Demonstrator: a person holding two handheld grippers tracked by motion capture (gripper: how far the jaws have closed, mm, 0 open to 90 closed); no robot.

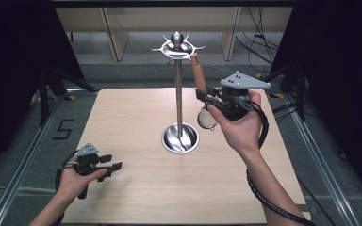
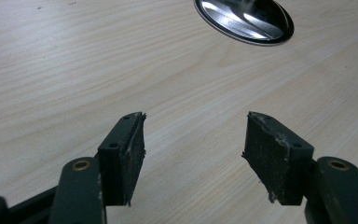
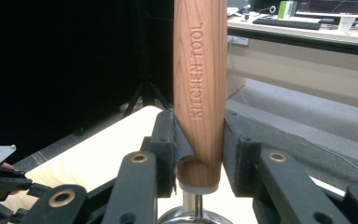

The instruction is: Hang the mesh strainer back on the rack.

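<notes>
While hidden from above, "KITCHEN TOOL" on the clamped handle (image 3: 199, 88).

1. Right gripper (image 3: 199, 154): two black jaws clamp the lower end of a light brown wooden handle (image 3: 200, 70) engraved "KITCHEN TOOL".
2. Handle stands upright; a white collar and thin metal stem (image 3: 196, 201) continue below it.
3. Pale wooden table (image 3: 98, 154) behind the jaws.
4. Far left: the left gripper (image 3: 2, 186), with a grey plate on top.
</notes>
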